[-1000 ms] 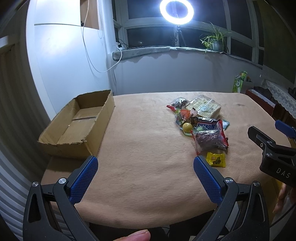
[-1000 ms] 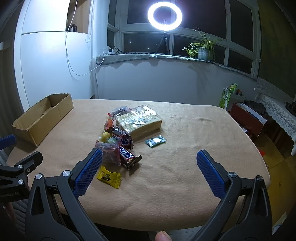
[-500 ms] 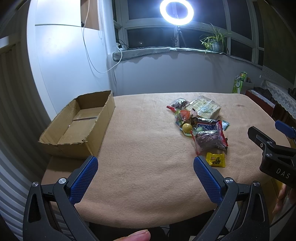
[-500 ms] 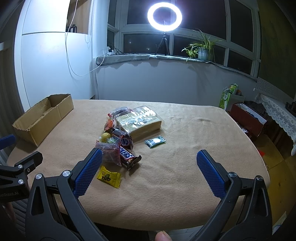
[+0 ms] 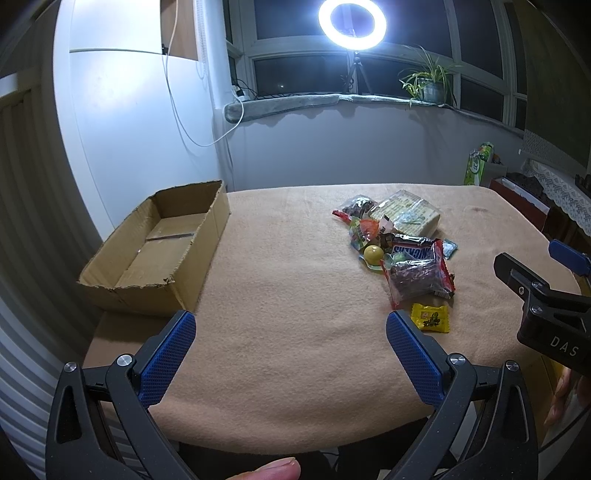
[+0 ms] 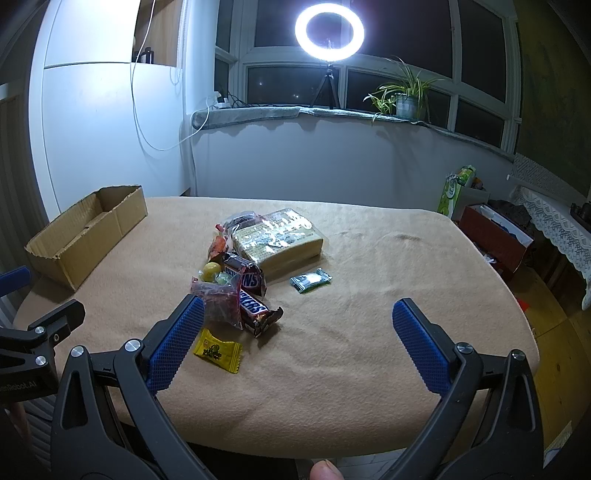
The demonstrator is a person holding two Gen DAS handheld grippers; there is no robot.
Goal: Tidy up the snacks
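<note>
A heap of snacks lies mid-table: a large pale biscuit pack (image 6: 279,240), Snickers bars (image 6: 251,295), a clear bag of dark sweets (image 5: 415,278), a yellow ball (image 5: 373,254), a small green sachet (image 6: 310,280) and a yellow candy packet (image 6: 218,350). An empty cardboard box (image 5: 162,243) stands at the table's left edge. My left gripper (image 5: 291,343) hovers open over the near edge, between box and snacks. My right gripper (image 6: 299,332) is open too, its left finger just above the yellow packet. Neither holds anything.
The table (image 6: 369,332) wears a tan cloth and ends close in front of both grippers. A ring light (image 6: 328,31) and a potted plant (image 6: 402,99) stand at the window. Bags and a red box (image 6: 495,236) sit on the floor at right.
</note>
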